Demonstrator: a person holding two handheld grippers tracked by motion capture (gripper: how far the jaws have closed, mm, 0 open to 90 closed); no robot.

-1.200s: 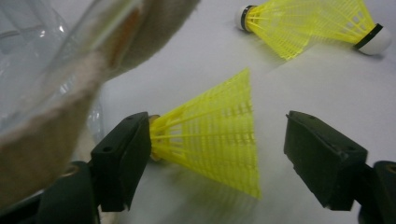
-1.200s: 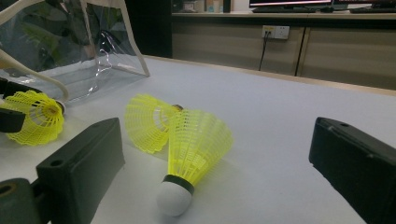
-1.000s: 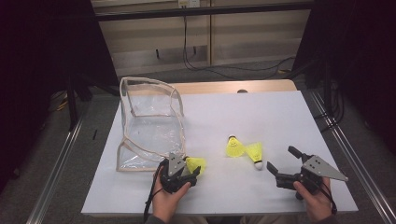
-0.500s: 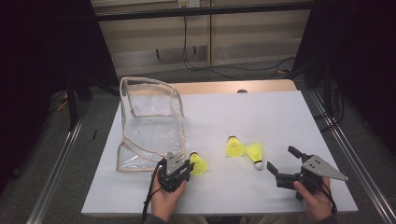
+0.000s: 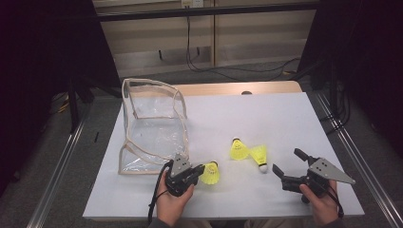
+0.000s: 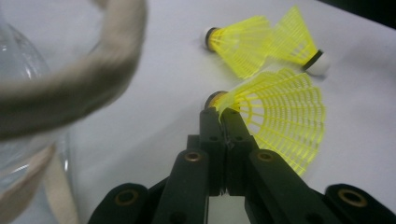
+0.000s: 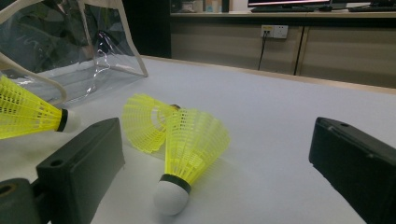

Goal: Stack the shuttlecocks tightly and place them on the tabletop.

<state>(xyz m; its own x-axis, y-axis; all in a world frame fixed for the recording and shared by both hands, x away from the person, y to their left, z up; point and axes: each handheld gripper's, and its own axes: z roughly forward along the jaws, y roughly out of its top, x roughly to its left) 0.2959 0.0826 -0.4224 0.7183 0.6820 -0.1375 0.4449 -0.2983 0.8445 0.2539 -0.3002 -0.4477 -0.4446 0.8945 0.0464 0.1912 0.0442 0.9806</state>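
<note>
- The left claw (image 5: 202, 172) is at the near edge of the white tabletop (image 5: 266, 118), held by the person's left hand (image 5: 173, 206). Its jaws are clenched on the skirt rim of a yellow shuttlecock (image 5: 210, 173).
- In the left gripper view the two black jaws are pressed together, and the thin edge of the yellow mesh skirt (image 6: 280, 116) is pinched between their tips. The skirt fans out to the right of the jaws.
- The held shuttlecock is just beside the near right corner of the clear bag (image 5: 152, 128). I cannot tell if it touches the tabletop.
- The right claw (image 5: 289, 164) is also near the front edge, on the right side, held by the right hand (image 5: 321, 206). Its jaws stand wide apart and grasp nothing.
- A little farther, between the two claws, two more yellow shuttlecocks lie on the tabletop, touching each other: one with a white cork (image 5: 260, 156) that points toward the person, and a second one (image 5: 237, 149) at its left.
- In the right gripper view the white-cork shuttlecock (image 7: 187, 154) lies between the open jaws, beyond their tips, and leans on the other one (image 7: 142, 121).
- Farther on the left, the clear bag with beige trim stands open on the tabletop.
- Behind the tabletop there is a wooden wall with hanging cables (image 5: 199, 52).
</note>
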